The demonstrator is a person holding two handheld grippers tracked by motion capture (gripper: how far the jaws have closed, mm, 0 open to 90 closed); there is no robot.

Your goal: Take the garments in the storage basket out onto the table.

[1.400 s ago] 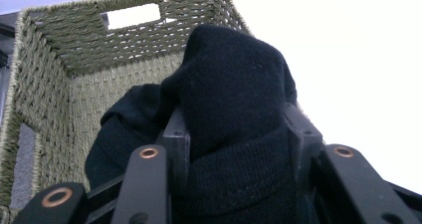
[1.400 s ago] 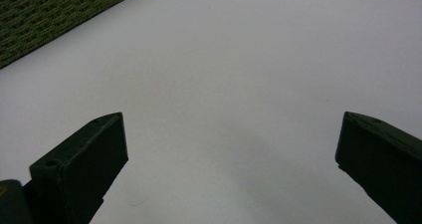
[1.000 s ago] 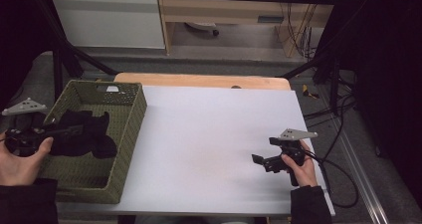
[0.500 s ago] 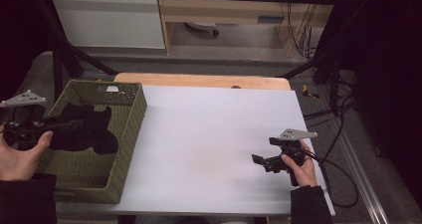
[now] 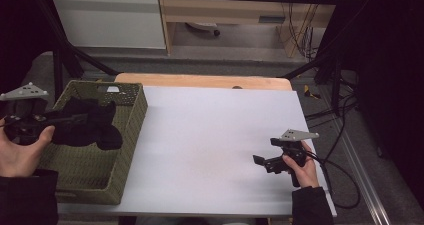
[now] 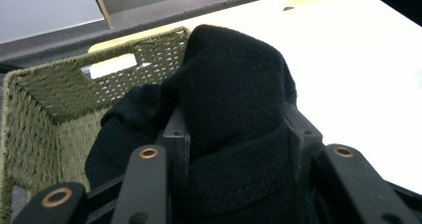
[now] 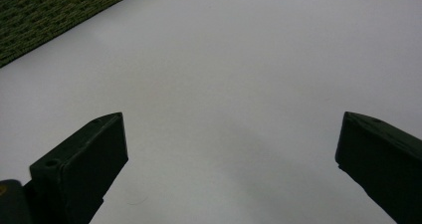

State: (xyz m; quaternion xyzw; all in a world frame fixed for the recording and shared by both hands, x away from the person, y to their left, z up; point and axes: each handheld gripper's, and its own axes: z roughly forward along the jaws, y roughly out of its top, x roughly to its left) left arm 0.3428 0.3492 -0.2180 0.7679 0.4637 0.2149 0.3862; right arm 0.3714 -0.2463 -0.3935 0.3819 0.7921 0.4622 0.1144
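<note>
A black knitted cloth [image 5: 92, 127] is bunched up over the inside of a green woven basket [image 5: 136, 116] at the table's left edge. My left gripper [image 5: 80, 119] reaches in from the left and is shut on it. In the left gripper view the cloth [image 6: 234, 79] bulges up between the two jaws of that gripper [image 6: 234, 132], and more of it hangs down toward the basket [image 6: 50, 94]. My right gripper [image 5: 260, 161] rests low over the white table [image 5: 210, 125] at the front right. Its jaws are open in the right gripper view [image 7: 231, 149], with nothing between them.
The basket's side [image 7: 50, 10] shows at the far left of the right gripper view, across bare white table [image 7: 239, 59]. A wooden strip [image 5: 200, 80] runs along the table's far edge. Cables [image 5: 340, 170] trail off the right side.
My left gripper has risen with the black cloth, lifting it higher in the basket. The right gripper has stayed where it was.
</note>
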